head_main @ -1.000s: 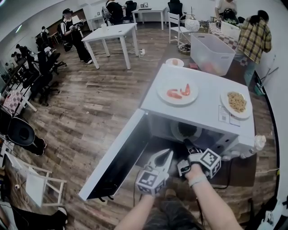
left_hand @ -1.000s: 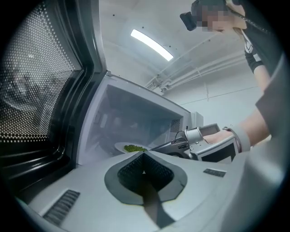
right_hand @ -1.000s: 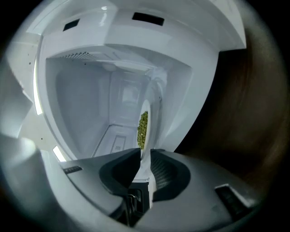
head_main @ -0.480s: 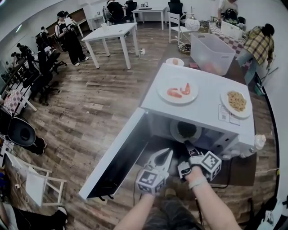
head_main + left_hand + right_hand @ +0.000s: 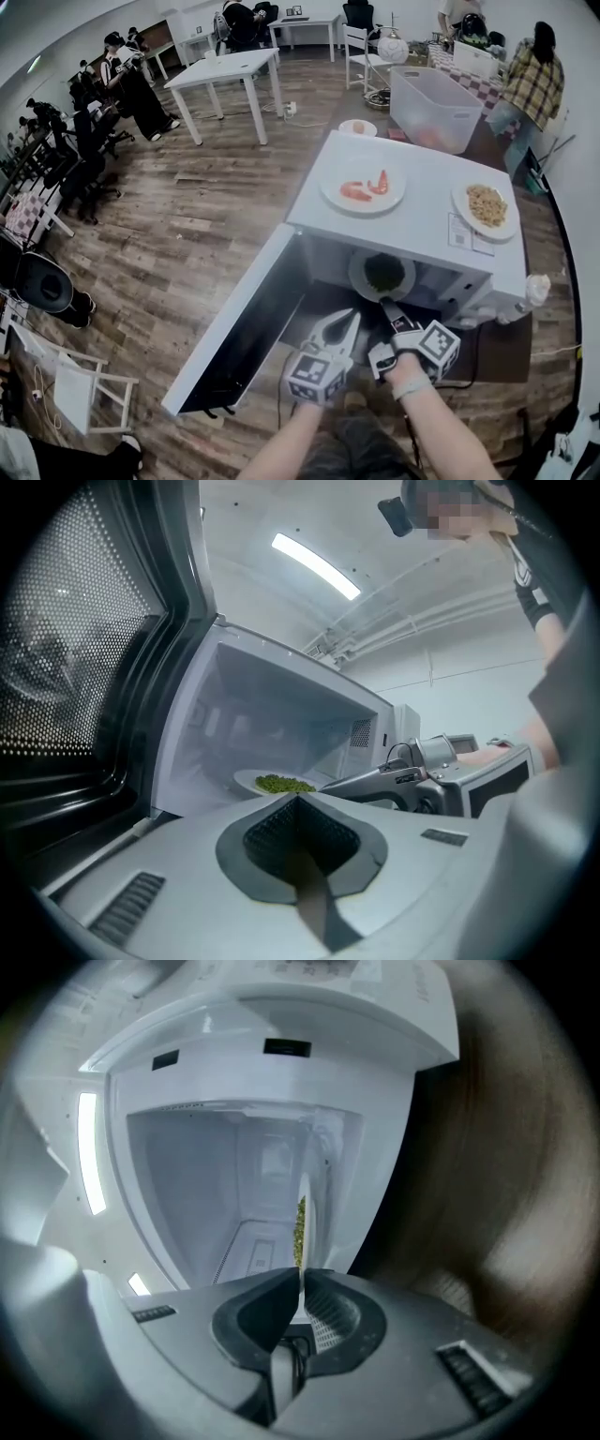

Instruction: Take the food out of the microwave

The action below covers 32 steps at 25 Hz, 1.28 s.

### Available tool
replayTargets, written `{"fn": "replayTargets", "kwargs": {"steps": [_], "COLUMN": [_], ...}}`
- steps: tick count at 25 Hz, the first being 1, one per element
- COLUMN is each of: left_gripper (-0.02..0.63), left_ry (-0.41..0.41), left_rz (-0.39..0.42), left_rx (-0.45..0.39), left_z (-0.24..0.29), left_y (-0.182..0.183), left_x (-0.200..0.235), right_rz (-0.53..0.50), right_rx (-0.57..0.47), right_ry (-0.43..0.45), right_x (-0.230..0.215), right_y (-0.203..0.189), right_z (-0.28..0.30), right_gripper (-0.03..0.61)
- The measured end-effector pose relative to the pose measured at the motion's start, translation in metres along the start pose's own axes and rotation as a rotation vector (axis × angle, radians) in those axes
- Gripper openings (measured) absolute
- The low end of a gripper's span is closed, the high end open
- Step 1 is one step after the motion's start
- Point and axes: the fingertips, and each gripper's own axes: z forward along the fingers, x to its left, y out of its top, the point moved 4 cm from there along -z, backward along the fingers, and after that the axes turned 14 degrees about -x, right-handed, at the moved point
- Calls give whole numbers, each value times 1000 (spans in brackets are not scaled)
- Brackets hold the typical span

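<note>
The microwave stands with its door swung wide, and two dishes already sit on its top: a plate of shrimp and a plate of noodles. The plate of greens is at the mouth of the oven, not yet clear of it. The right gripper is closing its jaws on the near rim, which is pinched thin between them. The left gripper hovers beside it with its jaws together and empty. I'd say drawing the plate fully out and setting it down remains.
</note>
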Motion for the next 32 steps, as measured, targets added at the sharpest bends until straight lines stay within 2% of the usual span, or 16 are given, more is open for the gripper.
{"fn": "replayTargets", "kwargs": {"steps": [6,10,15,20,24,29,32], "left_gripper": [29,114,150,158,180,181,181], "left_ry": [-2,-17,-19,14,16,26,34], "left_rz": [10,-4,-14,-130,-267,-454,-539], "left_rx": [23,49,55,44,43,19,11], "left_z": [4,8,13,17,24,30,31], "left_y": [-2,-9,-10,-10,-11,-11,-9], "left_x": [-1,-3,-5,2,5,5,7], "right_rz": [15,15,19,4,-6,-13,-5], "right_rx": [5,4,7,12,18,20,25], "right_ry": [12,23,27,45,54,65,63], "right_x": [1,0,0,-1,0,3,7], "right_y": [-2,-1,0,1,0,2,0], "right_z": [-5,-7,-8,-9,-8,-8,-9], "right_gripper": [17,17,17,17,17,18,18]}}
